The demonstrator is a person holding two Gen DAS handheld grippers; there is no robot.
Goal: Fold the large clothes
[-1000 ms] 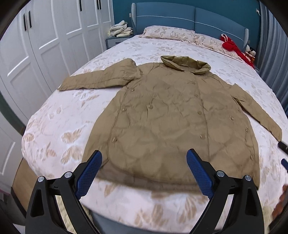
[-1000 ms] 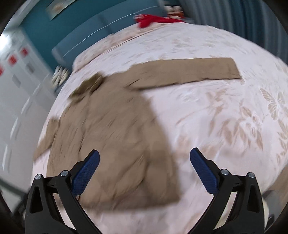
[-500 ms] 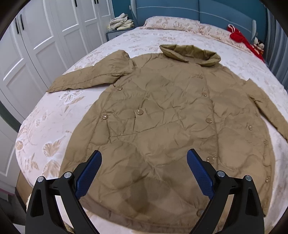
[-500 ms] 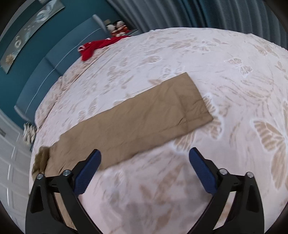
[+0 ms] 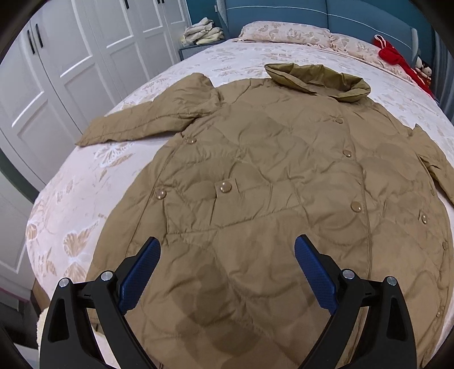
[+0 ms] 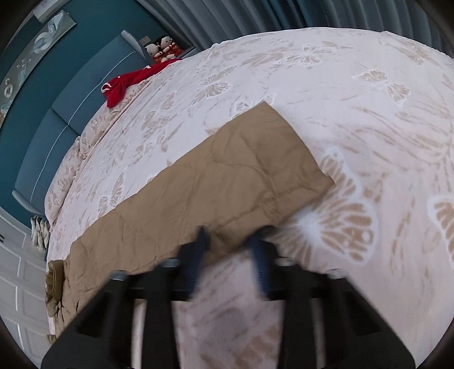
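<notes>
A tan quilted coat (image 5: 283,184) lies spread front-up on the bed (image 5: 85,198), collar (image 5: 317,79) toward the pillows and one sleeve (image 5: 147,122) stretched out left. My left gripper (image 5: 227,249) hovers open over the coat's lower front, with nothing between its blue pads. In the right wrist view the other sleeve (image 6: 227,176) lies flat across the bedspread (image 6: 369,127). My right gripper (image 6: 231,241) sits at that sleeve's near edge, close to the cuff. Its jaws are closing and blurred, with the sleeve's edge between them and a gap still showing.
White wardrobe doors (image 5: 56,71) stand left of the bed. A nightstand holds folded cloths (image 5: 201,31). Pillows (image 5: 283,31) and a red garment (image 5: 397,59) lie by the blue headboard, with dolls (image 6: 160,46) beside it. Grey curtains (image 6: 283,14) hang on the right side.
The left gripper came forward and lower over the coat. The right gripper swung from the coat's body to the sleeve end, and its wide-open jaws have narrowed around the sleeve's edge.
</notes>
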